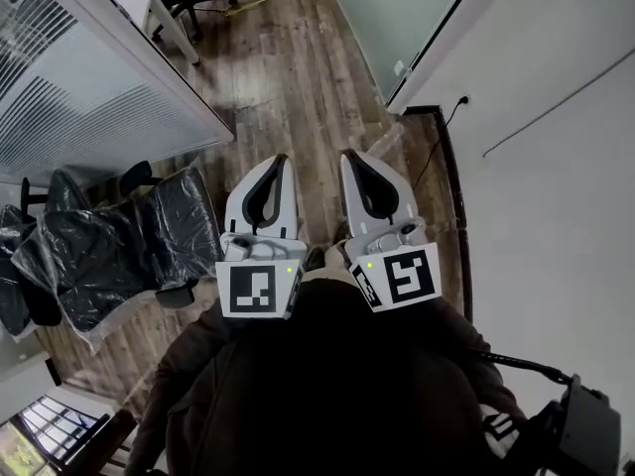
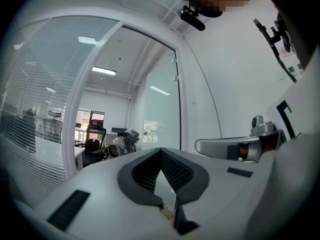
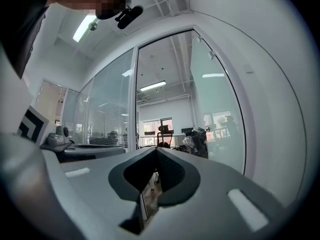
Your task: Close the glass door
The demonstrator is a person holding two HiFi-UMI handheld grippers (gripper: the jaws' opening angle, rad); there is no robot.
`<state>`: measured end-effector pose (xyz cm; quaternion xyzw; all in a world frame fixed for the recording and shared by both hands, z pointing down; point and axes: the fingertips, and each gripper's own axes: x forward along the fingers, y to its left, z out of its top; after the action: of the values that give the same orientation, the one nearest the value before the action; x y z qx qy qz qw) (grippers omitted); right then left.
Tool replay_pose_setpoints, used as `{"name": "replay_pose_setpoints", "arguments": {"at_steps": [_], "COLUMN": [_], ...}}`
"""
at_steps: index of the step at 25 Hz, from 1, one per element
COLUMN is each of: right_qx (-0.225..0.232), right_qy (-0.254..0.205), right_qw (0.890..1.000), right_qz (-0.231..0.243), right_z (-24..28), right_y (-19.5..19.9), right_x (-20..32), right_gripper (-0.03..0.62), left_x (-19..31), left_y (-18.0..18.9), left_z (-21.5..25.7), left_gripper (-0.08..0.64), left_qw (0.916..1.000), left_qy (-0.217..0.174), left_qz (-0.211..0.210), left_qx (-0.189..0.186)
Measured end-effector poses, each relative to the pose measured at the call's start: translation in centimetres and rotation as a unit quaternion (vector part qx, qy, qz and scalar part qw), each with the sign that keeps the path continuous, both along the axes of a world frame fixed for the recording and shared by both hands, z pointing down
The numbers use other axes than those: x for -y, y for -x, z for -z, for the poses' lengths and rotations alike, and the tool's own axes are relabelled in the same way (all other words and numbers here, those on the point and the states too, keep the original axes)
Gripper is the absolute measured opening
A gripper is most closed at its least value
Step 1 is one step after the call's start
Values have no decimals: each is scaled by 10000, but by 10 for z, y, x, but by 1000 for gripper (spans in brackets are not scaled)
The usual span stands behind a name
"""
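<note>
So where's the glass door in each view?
Head view: glass door, top, right of centre.
Left gripper view: glass door, centre.
Right gripper view: glass door, right of centre.
Shared landmark: striped glass partition, left of the doorway in all three.

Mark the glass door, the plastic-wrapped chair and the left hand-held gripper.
glass door [image 1: 407, 18], head view, middle of the greenish pane.
plastic-wrapped chair [image 1: 171, 221], head view, its black upholstery under the wrap.
left hand-held gripper [image 1: 281, 161], head view, where its closed fingertips meet.
</note>
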<state>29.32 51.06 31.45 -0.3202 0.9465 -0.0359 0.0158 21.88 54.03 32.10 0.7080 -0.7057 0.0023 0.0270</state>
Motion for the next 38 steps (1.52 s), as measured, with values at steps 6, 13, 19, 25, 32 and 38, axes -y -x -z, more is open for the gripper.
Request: {"name": "replay_pose_setpoints", "arguments": {"at_steps": [6, 13, 19, 25, 32, 38], "right_qx": [18, -22, 72, 140, 69, -35], "right_qy": [71, 227, 236, 239, 331, 348], "right_qw": [9999, 9997, 9996, 9994, 9994, 9994], "right_qz": [-105, -62, 138, 193, 40, -6], "right_z": [-13, -35, -19, -18, -43, -53], "right_y": [16, 59, 95, 123, 156, 220], "right_x": [102, 252, 360, 431, 531, 633], "right_gripper": [2, 2, 2, 2, 1, 2], "left_x": [102, 251, 359, 428, 525, 632], "left_y": [13, 54, 77, 108, 148, 214], "left_z": [-13, -25, -8, -3, -29, -37], "left_gripper": [-3, -3, -3, -3, -3, -3], "left_qw": [9997, 9993, 9991, 9990, 9991, 9991], "left_qy": [135, 267, 240, 211, 290, 310], "left_qz": [-176, -181, -179, -34, -64, -108], "left_qx": [101, 194, 308, 393, 312, 265]}}
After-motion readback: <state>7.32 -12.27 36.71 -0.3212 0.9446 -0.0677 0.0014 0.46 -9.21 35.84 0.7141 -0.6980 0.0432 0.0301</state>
